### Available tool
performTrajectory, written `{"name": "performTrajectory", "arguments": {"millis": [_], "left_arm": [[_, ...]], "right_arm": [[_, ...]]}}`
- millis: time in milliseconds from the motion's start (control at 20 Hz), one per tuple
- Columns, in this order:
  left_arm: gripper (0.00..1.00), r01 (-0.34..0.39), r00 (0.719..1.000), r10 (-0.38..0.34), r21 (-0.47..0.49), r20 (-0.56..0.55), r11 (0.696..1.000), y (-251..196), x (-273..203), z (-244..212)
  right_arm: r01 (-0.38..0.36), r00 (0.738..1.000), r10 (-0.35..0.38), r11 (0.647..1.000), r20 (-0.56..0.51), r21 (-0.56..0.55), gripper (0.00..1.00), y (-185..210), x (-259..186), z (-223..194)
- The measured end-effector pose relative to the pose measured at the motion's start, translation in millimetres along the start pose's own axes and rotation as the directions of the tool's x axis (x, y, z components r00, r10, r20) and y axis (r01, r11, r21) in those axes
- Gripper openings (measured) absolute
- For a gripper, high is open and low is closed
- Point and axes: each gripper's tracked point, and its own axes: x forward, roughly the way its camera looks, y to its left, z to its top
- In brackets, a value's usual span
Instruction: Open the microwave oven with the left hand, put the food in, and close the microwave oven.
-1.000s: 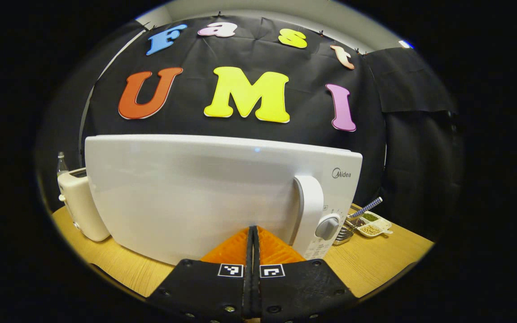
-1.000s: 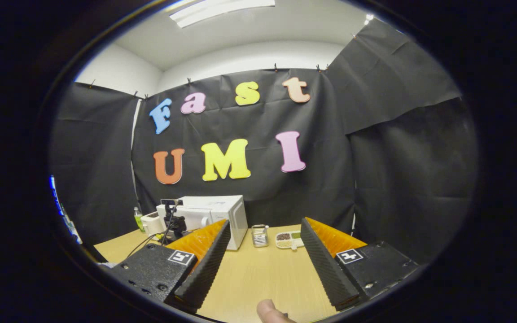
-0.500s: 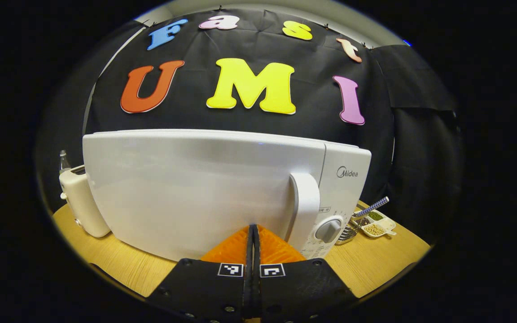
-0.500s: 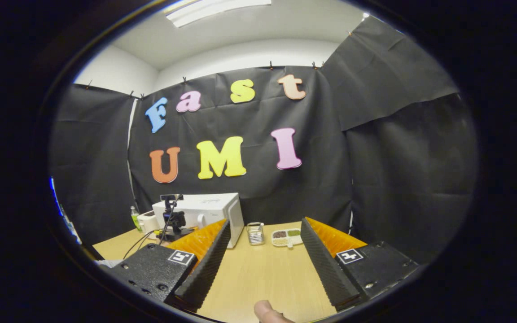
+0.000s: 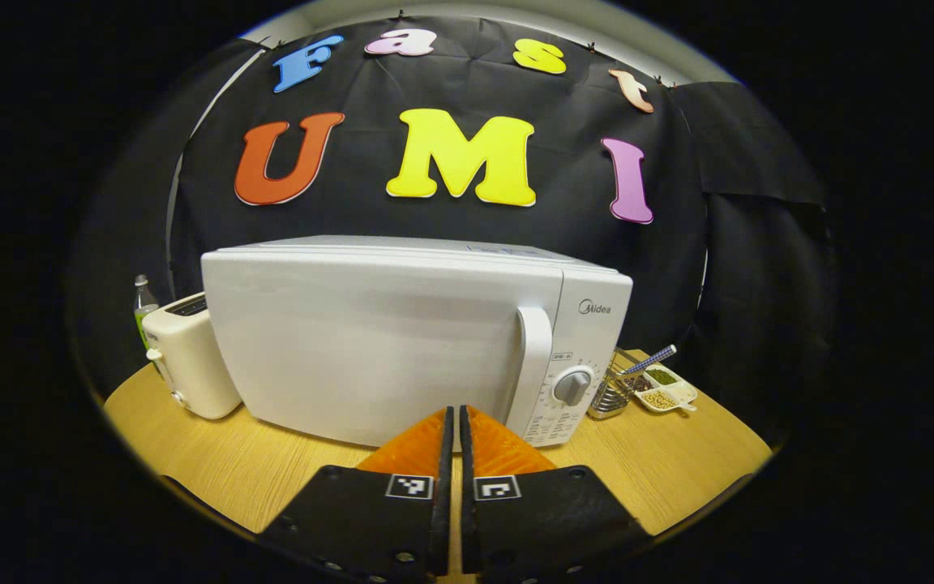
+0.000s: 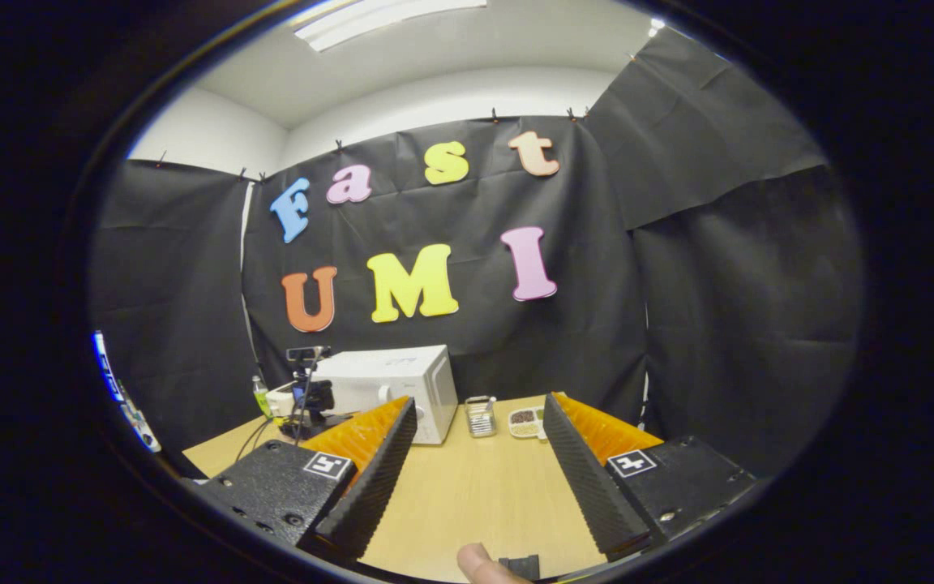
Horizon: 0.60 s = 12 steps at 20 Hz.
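The white microwave (image 5: 386,341) stands on the wooden table (image 5: 678,462) with its door flush against the body. Its tall handle (image 5: 533,365) and round dial (image 5: 572,388) sit at the right of the front. My left gripper (image 5: 455,415) is shut, with nothing in it, a short way in front of the door's lower edge and left of the handle. In the right gripper view the microwave (image 6: 390,389) is far off at the back left. My right gripper (image 6: 479,399) is held wide open over the table, holding nothing.
A cream toaster (image 5: 187,357) and a small bottle (image 5: 141,296) stand left of the microwave. To its right are a wire cutlery holder (image 5: 609,393) and a divided dish of beans (image 5: 661,389). A person's fingertip (image 6: 475,564) shows at the right gripper view's bottom edge.
The microwave door went from slightly ajar to flush shut. My left gripper then drew back from it, so the microwave looks smaller. The right gripper barely moved.
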Motion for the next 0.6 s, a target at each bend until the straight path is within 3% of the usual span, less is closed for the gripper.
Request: {"name": "performTrajectory", "arguments": {"millis": [50,150,350,600], "left_arm": [[0.1,-0.017,1.0,0.017,0.014,0.016,1.0,3.8,-19.2,9.1],[0.96,-0.077,0.995,0.073,0.046,0.072,0.996,17.6,-65.3,31.0],[0.93,-0.082,0.985,0.076,0.036,0.154,0.996,19.9,-160.1,68.6],[0.93,-0.156,0.964,0.139,0.059,0.226,0.986,32.1,-263.8,94.8]], "right_arm": [[0.008,1.0,-0.008,1.0,-0.001,-0.005,1.0,0.2,0.7,0.4],[0.025,1.0,-0.025,1.0,-0.008,-0.011,1.0,1.3,2.5,0.0],[0.018,0.999,-0.017,1.0,-0.028,0.015,0.99,12.8,0.9,-0.5],[0.019,1.0,-0.018,0.999,-0.018,0.027,1.0,26.5,-12.1,2.4]]}}
